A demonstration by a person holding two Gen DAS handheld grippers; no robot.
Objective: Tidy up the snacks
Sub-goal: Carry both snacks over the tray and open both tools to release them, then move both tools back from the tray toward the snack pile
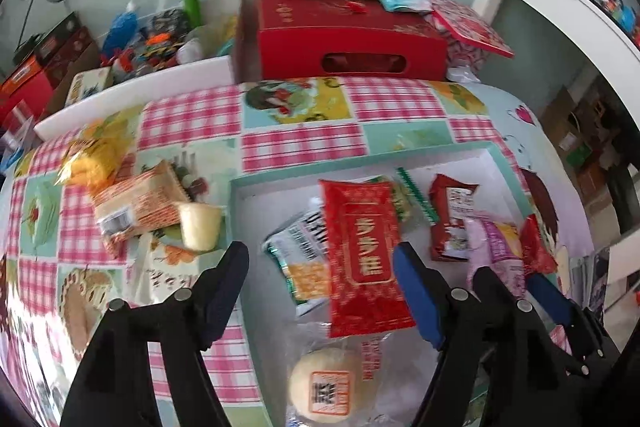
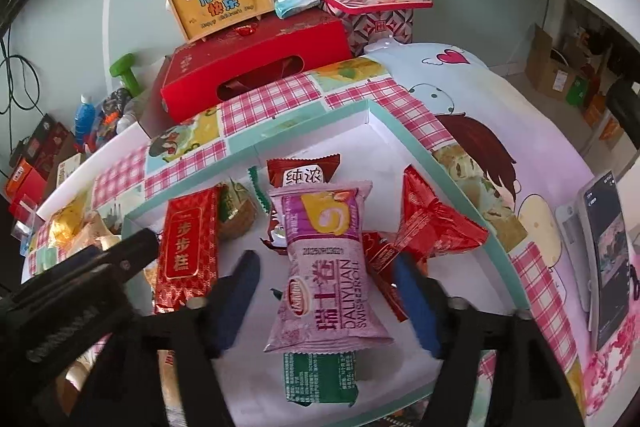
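Right wrist, phone [image 2: 606,259], unseen at left

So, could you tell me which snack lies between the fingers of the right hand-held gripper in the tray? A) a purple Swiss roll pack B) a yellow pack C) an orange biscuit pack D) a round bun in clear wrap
A: the purple Swiss roll pack lies in the tray between the open fingers of the right hand-held gripper, with a gap on both sides.

Both wrist views near, angled steeply down, sharing the teal-rimmed tray [image 1: 362,159] [image 2: 256,143]
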